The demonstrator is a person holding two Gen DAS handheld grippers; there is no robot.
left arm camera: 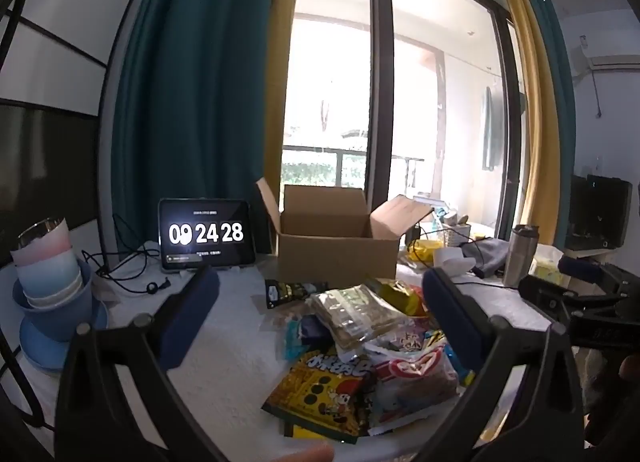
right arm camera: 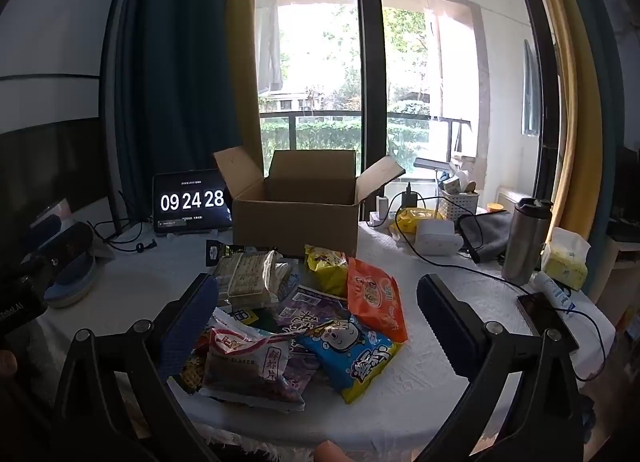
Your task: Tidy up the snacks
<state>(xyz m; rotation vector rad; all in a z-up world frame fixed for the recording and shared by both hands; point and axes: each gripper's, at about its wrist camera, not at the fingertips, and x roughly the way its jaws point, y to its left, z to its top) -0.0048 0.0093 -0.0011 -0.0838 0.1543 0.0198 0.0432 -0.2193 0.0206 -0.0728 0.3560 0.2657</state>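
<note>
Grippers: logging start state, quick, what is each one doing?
Left gripper: open, holding nothing.
Right gripper: open, holding nothing.

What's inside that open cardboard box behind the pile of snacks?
Only the bare brown inner walls of the cardboard box show, flaps up. Its front wall hides the floor, so whether anything lies inside cannot be told. The snacks sit outside it.

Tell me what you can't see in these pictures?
- Inside the box: both views, its front wall hides the bottom.
- Bottom snacks in the pile: both views, top bags cover them.
- Small writing on the clock: both views, too tiny.
- Bowls: right view, the left tool hides them.
</note>
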